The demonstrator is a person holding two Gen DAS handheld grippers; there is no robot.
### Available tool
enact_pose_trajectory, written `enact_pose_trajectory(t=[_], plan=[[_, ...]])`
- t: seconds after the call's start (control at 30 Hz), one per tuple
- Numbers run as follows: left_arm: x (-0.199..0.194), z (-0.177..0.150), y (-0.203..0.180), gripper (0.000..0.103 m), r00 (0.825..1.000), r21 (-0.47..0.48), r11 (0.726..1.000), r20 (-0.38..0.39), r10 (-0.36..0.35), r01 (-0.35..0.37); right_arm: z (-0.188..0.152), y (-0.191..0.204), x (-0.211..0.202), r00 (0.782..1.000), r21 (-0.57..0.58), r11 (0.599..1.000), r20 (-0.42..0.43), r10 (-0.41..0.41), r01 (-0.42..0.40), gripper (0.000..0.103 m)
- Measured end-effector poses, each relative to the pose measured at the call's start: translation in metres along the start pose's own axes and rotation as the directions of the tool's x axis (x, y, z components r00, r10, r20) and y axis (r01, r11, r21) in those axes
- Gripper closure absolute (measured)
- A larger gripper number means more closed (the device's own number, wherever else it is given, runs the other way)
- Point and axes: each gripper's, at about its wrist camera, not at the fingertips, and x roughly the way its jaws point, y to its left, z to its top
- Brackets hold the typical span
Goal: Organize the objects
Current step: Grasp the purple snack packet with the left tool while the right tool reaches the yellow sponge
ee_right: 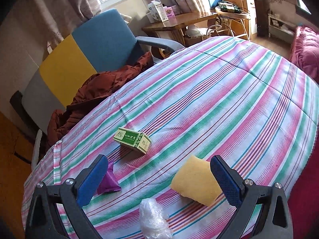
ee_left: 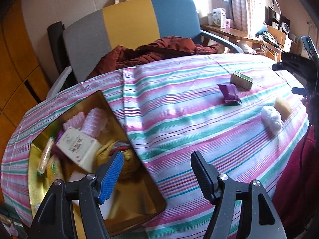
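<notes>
A gold tin box (ee_left: 35,159) lies open on the striped tablecloth at the left, holding a white card box (ee_left: 79,149), pink bubble wrap (ee_left: 93,123) and several small items. My left gripper (ee_left: 157,171) hovers open over the tin's right edge, empty. Further right on the cloth lie a green box (ee_left: 241,80) (ee_right: 132,139), a purple packet (ee_left: 229,93) (ee_right: 108,181), a yellow sponge (ee_left: 283,106) (ee_right: 196,180) and a clear plastic wad (ee_left: 272,118) (ee_right: 153,217). My right gripper (ee_right: 159,179) is open above the wad, with the sponge by its right finger.
A grey, yellow and blue chair (ee_left: 129,29) (ee_right: 79,55) with a rust-red jacket (ee_left: 155,53) (ee_right: 89,99) stands behind the table. A wooden desk (ee_right: 179,23) with boxes is near the window. A pink cushion (ee_right: 307,49) sits at the far right. The right gripper's body (ee_left: 299,69) shows in the left wrist view.
</notes>
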Motion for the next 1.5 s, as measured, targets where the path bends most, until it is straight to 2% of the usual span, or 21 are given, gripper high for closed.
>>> enact_pose_trajectory(t=[0.33, 0.63, 0.9, 1.17, 1.23, 1.43, 1.47, 1.5], plan=[[0.026, 0.017, -0.027, 0.032, 0.987, -0.023, 0.990, -0.074, -0.140, 0.138, 0.007, -0.025, -0.006, 0.999, 0.132, 0.991, 0.026, 0.030, -0.033, 0.000], [0.053, 0.040, -0.053, 0.032, 0.977, -0.012, 0.982, -0.104, -0.187, 0.187, 0.008, -0.035, -0.004, 0.997, 0.191, 0.979, 0.016, 0.075, -0.076, 0.000], [0.076, 0.073, -0.086, 0.032, 0.964, 0.038, 0.967, -0.094, -0.247, 0.251, 0.006, -0.029, 0.000, 0.994, 0.174, 0.979, -0.009, 0.111, -0.108, 0.000], [0.111, 0.108, -0.118, 0.032, 0.958, 0.045, 0.961, -0.100, -0.269, 0.274, 0.007, -0.027, 0.002, 0.993, 0.160, 0.981, -0.026, 0.117, -0.112, 0.000], [0.121, 0.117, -0.125, 0.032, 0.963, 0.056, 0.965, -0.102, -0.248, 0.254, 0.007, -0.026, 0.002, 0.993, 0.159, 0.981, -0.023, 0.117, -0.112, 0.000], [0.154, 0.138, -0.140, 0.032, 0.964, 0.046, 0.969, -0.125, -0.234, 0.241, 0.007, -0.027, 0.007, 0.992, 0.157, 0.982, -0.041, 0.117, -0.109, 0.000], [0.164, 0.139, -0.141, 0.035, 0.962, 0.037, 0.971, -0.145, -0.229, 0.237, 0.007, -0.027, 0.008, 0.993, 0.155, 0.982, -0.040, 0.114, -0.107, 0.000], [0.172, 0.138, -0.140, 0.045, 0.959, 0.023, 0.972, -0.170, -0.227, 0.234, 0.007, -0.027, 0.008, 0.993, 0.155, 0.982, -0.040, 0.111, -0.103, 0.000]])
